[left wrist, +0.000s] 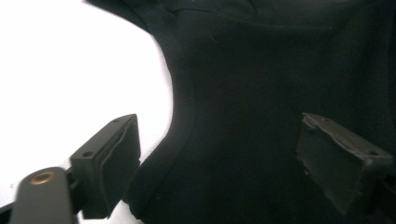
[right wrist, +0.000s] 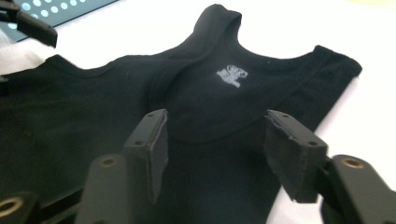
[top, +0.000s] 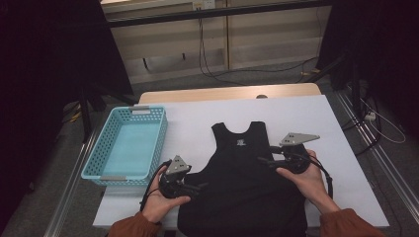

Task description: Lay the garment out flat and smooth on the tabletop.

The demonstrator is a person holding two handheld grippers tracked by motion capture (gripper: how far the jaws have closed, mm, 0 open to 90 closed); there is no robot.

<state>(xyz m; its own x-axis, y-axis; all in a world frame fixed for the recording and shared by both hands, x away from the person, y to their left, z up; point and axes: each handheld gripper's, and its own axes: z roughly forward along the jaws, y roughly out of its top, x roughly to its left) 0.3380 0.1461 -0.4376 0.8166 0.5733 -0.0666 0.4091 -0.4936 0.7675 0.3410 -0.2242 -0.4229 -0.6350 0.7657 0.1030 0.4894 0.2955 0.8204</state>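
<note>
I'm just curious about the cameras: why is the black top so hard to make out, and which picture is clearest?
High view: dim room, the tank top reads as a flat black shape. Left gripper view: white table blown out, fabric soft and blurred. Right gripper view: clearest, the white print shows, though the jaws up close are slightly blurred.

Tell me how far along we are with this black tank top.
Done: the black tank top lies spread flat on the white table, straps away from the person. In hand: the left gripper and right gripper, jaws open, sit at its armholes, gripping nothing. Left: no fold is made, and the blue basket holds nothing.
</note>
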